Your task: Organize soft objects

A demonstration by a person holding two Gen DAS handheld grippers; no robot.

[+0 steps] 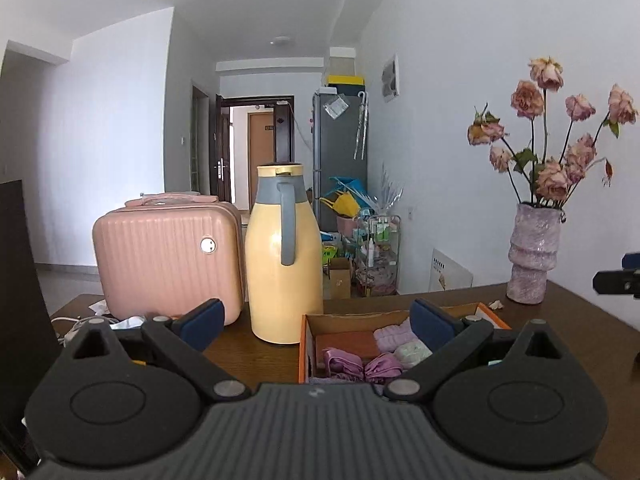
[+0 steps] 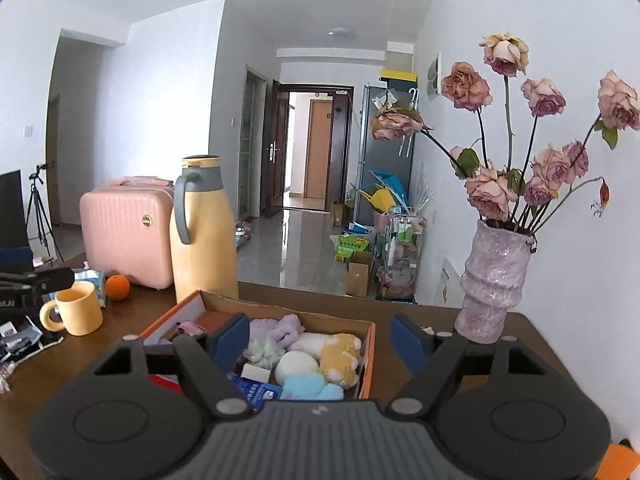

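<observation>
A: While the left wrist view is up, list item 1. The left gripper (image 1: 316, 322) hangs above the near table edge, fingers spread wide, holding nothing. Beyond it: an orange-walled cardboard box (image 1: 303, 344) on the wooden table (image 1: 580, 320), holding folded lilac cloths (image 1: 394, 336) and a pink-purple bundle (image 1: 362, 364). Behind stand a yellow thermos (image 1: 280, 276), a pink case (image 1: 168, 256) and a vase of dried roses (image 1: 530, 256).

B: And the right wrist view?

A: Item 2. The right gripper (image 2: 320, 340) is likewise splayed and empty, poised over the same box's near end. Inside lie a white plush (image 2: 296, 366), a yellow-and-white plush (image 2: 340, 354), a blue plush (image 2: 310, 386) and a lavender cloth (image 2: 280, 328), touching one another. A yellow mug (image 2: 78, 308) and an orange (image 2: 117, 287) sit left of the box.

B: Handling advice?

A: In my judgement, descend onto 1 toy's bulk, close gently, and lift straight so the neighbours don't drag along.
</observation>
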